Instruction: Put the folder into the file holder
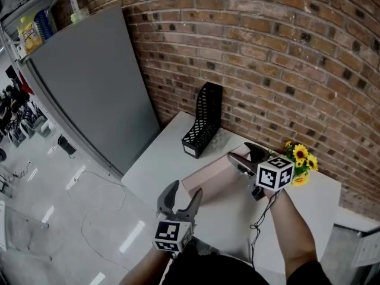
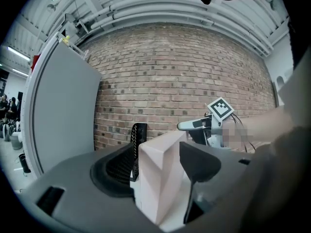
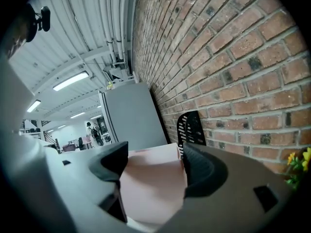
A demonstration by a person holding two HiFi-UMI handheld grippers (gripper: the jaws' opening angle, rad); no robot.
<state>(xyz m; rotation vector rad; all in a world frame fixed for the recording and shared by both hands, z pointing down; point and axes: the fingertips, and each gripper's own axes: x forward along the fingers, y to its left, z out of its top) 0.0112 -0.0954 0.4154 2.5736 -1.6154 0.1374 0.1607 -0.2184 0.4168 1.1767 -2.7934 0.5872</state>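
A thick pale-pink folder (image 1: 211, 177) stands on its long edge on the white table (image 1: 160, 159), one end toward each gripper. My left gripper (image 1: 185, 190) is at its near end, and in the left gripper view the folder (image 2: 158, 178) fills the gap between both jaws. My right gripper (image 1: 244, 153) holds the far end, where the folder (image 3: 153, 183) sits tight between the pads. The black mesh file holder (image 1: 203, 123) stands upright against the brick wall just past the folder, and shows in both gripper views (image 2: 138, 135) (image 3: 192, 127).
A small bunch of yellow flowers (image 1: 300, 159) sits at the wall, right of my right gripper. A tall grey panel (image 1: 89, 82) stands left of the table. The brick wall runs right behind the holder. The table's left edge drops to the floor.
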